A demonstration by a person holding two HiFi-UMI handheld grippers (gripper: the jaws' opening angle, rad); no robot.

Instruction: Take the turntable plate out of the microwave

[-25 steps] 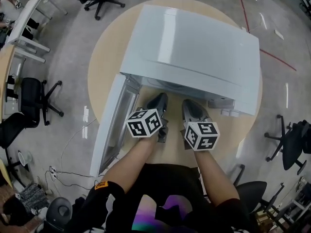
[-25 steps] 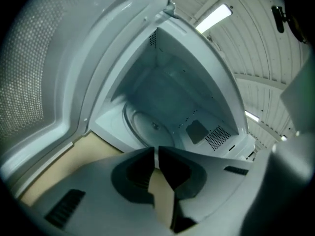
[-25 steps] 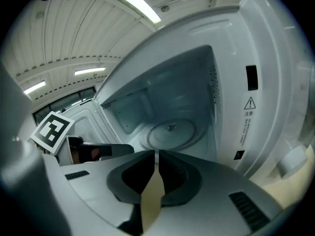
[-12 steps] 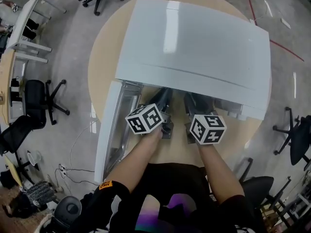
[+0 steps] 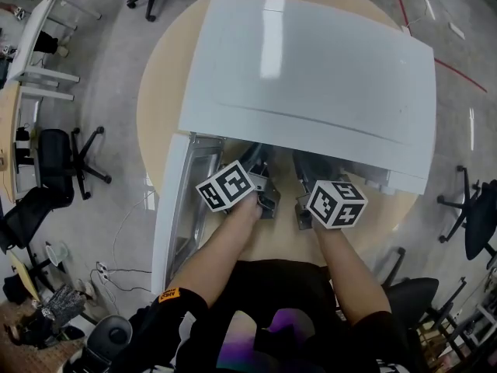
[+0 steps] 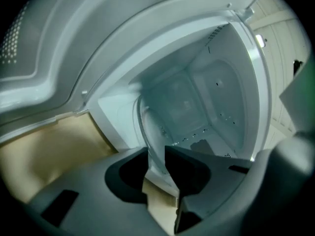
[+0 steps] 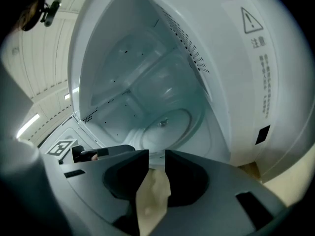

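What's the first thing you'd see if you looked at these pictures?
A big white microwave sits on a round wooden table, its door swung open at the left. Both grippers, left and right, point into the opening, jaws apart, at the glass turntable plate lying inside.

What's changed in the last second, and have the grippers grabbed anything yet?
Both the left gripper and right gripper moved forward, their tips now at the opening of the microwave. Nothing gripped: both jaws stand apart. The door stays open, the turntable plate still inside.
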